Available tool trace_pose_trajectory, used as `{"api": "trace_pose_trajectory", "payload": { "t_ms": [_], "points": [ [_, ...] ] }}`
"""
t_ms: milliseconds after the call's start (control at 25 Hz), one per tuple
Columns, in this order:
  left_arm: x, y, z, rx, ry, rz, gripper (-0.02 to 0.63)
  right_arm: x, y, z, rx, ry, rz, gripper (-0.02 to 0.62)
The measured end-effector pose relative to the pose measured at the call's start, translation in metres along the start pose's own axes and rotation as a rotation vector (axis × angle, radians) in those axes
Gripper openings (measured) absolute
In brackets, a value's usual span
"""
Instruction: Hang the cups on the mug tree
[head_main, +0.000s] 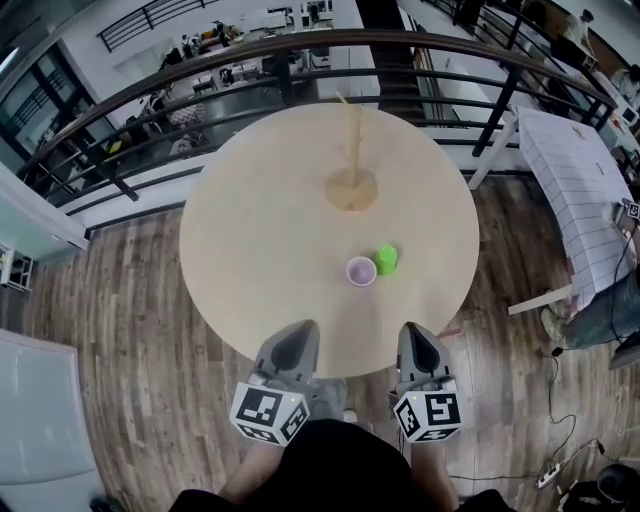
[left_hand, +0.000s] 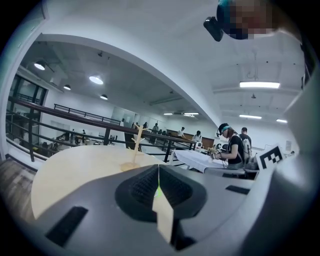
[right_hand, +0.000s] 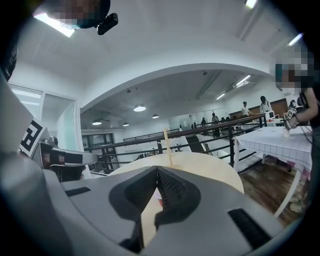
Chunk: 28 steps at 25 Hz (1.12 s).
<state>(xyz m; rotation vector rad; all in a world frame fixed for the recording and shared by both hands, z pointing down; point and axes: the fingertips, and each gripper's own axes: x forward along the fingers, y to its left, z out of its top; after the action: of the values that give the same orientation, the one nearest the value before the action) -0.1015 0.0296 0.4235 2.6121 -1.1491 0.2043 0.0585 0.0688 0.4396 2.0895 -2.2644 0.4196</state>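
A wooden mug tree (head_main: 350, 180) stands on the far half of the round table (head_main: 250, 250). Nearer me, a purple cup (head_main: 361, 271) and a green cup (head_main: 386, 260) sit upright side by side, touching or almost so. My left gripper (head_main: 302, 330) and right gripper (head_main: 414, 332) hover at the table's near edge, both shut and empty, short of the cups. In the left gripper view the shut left gripper (left_hand: 159, 170) points toward the mug tree (left_hand: 136, 146). In the right gripper view the shut right gripper (right_hand: 156, 170) faces the mug tree (right_hand: 168, 144).
A dark metal railing (head_main: 300, 45) curves behind the table over a drop to a lower floor. A white-clothed table (head_main: 575, 190) stands to the right, with a person (head_main: 605, 310) beside it. Cables and a power strip (head_main: 550, 475) lie on the wooden floor.
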Motion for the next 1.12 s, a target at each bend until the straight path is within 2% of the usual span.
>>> {"api": "trace_pose_trajectory", "payload": {
  "t_ms": [240,480,760,1040,1120],
  "points": [
    [0.057,0.036,0.020,-0.050,-0.009,-0.018,0.014,0.065,-0.019,0.029,-0.067,0.014,-0.018,0.011],
    [0.096,0.078,0.047,-0.097,-0.047,-0.027,0.014,0.107,-0.010,0.055,-0.123,0.009,-0.018,0.011],
    [0.126,0.068,0.052,-0.090,-0.048,-0.018,0.014,0.115,-0.046,0.048,-0.114,0.044,-0.027,0.011],
    [0.124,0.044,0.041,-0.108,-0.026,0.055,0.014,0.110,-0.074,0.062,-0.116,0.009,0.020,0.011],
    [0.126,0.045,0.041,-0.097,-0.025,0.077,0.014,0.109,-0.079,0.055,-0.105,0.031,0.050,0.011]
  ]
}}
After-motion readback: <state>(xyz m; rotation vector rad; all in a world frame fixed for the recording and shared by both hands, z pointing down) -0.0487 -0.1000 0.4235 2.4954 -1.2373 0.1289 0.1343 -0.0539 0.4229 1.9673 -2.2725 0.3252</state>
